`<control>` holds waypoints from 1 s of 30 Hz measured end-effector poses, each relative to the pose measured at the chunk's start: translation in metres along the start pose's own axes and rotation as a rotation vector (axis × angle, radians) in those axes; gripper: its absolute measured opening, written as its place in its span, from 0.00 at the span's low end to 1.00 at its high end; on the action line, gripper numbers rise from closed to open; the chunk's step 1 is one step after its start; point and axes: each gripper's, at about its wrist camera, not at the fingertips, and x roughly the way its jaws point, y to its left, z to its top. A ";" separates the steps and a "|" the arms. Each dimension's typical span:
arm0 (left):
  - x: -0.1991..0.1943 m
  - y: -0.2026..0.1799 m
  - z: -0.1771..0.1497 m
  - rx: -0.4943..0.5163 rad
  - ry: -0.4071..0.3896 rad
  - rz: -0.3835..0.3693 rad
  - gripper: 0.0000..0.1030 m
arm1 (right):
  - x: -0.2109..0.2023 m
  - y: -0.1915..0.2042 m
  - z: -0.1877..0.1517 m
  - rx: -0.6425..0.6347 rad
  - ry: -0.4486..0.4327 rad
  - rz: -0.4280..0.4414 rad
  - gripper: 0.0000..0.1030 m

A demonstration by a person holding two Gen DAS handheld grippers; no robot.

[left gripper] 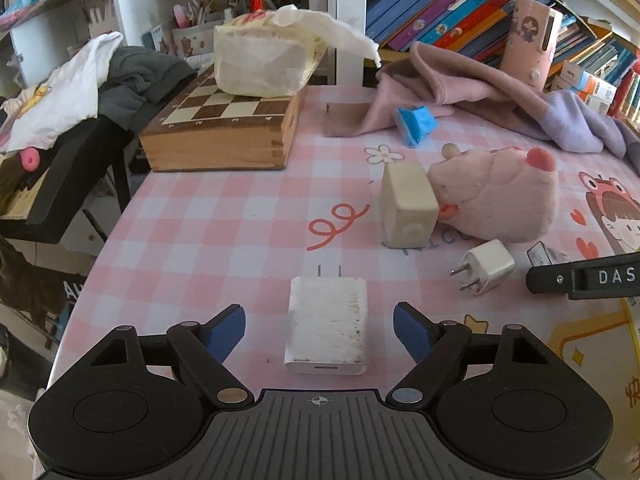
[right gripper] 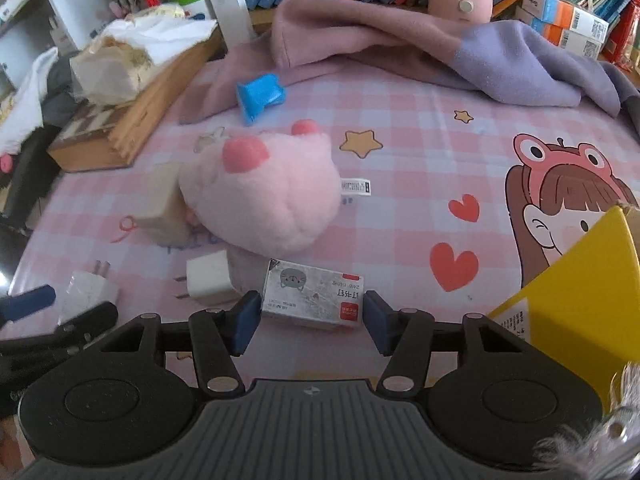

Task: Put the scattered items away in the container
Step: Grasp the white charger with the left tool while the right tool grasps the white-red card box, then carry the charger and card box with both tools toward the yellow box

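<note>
- The yellow container [right gripper: 576, 304] stands at the right edge of the checked surface [left gripper: 200, 220].
- Left gripper [left gripper: 319, 326], jaws spread, straddles the large white charger [left gripper: 327, 324] without touching; centre it before squeezing.
- Right gripper [right gripper: 311, 318] brackets the staple box [right gripper: 314, 300] (pads at its ends, contact uncertain); press squarely, then lift.

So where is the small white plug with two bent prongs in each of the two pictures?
Left wrist view: the small white plug lies at the right, below the pink plush toy.
Right wrist view: the same plug lies left of centre, beside the small card box.
Shared landmark: the pink plush toy.
</note>
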 end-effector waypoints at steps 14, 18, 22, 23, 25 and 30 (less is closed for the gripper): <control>0.013 -0.002 -0.004 0.005 0.007 0.002 0.69 | 0.010 0.006 -0.001 -0.052 -0.008 -0.068 0.53; 0.009 -0.002 -0.003 0.009 -0.010 -0.006 0.41 | 0.009 0.007 -0.001 -0.066 -0.008 -0.041 0.50; 0.004 0.005 -0.004 -0.027 -0.006 -0.017 0.40 | -0.003 0.011 -0.002 -0.083 -0.035 -0.022 0.50; 0.001 0.007 -0.004 -0.035 -0.010 -0.019 0.40 | -0.006 0.013 -0.002 -0.091 -0.045 -0.019 0.50; -0.005 0.010 -0.004 -0.044 -0.020 -0.025 0.40 | -0.014 0.015 -0.003 -0.101 -0.060 -0.009 0.50; -0.027 0.015 -0.003 -0.062 -0.053 -0.051 0.40 | -0.029 0.017 -0.008 -0.090 -0.071 0.032 0.50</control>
